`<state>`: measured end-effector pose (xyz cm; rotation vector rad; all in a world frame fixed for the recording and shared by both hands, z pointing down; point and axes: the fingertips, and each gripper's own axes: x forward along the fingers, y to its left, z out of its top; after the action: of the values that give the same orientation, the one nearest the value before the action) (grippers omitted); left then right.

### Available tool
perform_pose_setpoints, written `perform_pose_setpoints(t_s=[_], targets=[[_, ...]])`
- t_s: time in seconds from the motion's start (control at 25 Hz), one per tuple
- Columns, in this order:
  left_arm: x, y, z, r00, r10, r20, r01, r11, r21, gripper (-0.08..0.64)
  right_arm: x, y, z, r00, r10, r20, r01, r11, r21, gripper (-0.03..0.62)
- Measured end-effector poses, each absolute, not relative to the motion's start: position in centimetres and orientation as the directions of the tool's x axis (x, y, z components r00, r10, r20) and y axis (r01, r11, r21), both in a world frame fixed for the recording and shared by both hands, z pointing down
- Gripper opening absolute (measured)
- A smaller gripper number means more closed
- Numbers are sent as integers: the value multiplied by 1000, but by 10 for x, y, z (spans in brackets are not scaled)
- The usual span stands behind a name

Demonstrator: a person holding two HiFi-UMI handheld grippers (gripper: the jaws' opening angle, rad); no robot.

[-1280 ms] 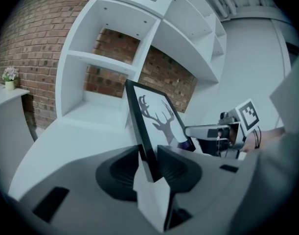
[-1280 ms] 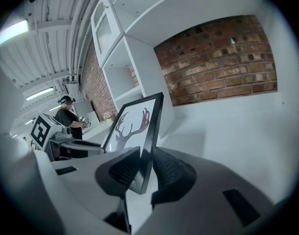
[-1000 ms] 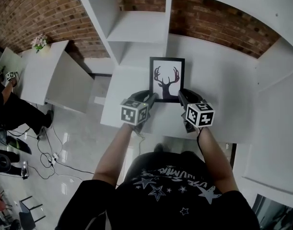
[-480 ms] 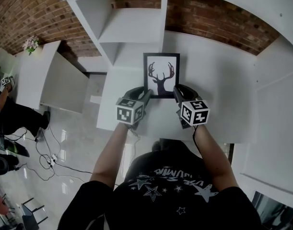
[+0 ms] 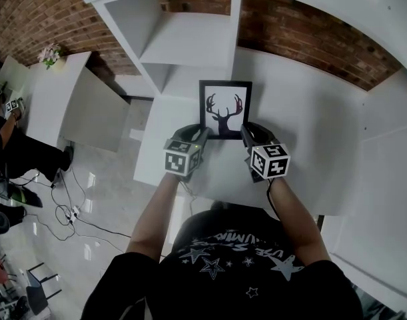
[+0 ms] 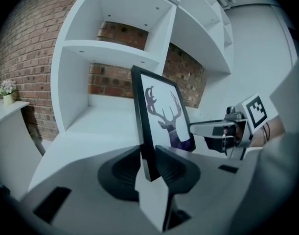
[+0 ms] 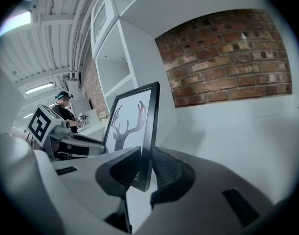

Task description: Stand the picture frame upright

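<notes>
Found picture frame [image 5: 224, 109] upright or close to it over the white tabletop [image 5: 303, 132], antlered deer print facing the near side. Placed it in front of the open white shelf unit [image 5: 190, 39], with brick wall [image 5: 310, 39] at the far side. Could not tell contact between the frame's bottom edge and the tabletop. Saw left tongs [image 6: 148, 163] at the frame's lower left corner, closing, black edge between the pads and both pads against it. Saw right tongs [image 7: 144, 168] at the lower right corner, pinching that edge between the pads. Noted both tongs about level, one on each side of the frame, near the tabletop's near edge. Logged a small flowerpot [image 5: 50, 55] on a white ledge [image 5: 56, 92] at far left. Logged a second person [image 5: 13, 145] at the left margin and cables [image 5: 66, 212] trailing over glossy floor [image 5: 103, 199] left of the tabletop.
</notes>
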<state>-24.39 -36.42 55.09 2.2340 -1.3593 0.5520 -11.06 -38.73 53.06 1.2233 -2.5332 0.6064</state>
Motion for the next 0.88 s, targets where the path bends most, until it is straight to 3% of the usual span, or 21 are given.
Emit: perform_pose_setpoints(t_s=[0.88], targets=[[-258, -426, 564, 286, -756, 589, -950, -304, 71, 95, -119, -433, 545, -634, -662, 401, -770, 589, -245, 66]])
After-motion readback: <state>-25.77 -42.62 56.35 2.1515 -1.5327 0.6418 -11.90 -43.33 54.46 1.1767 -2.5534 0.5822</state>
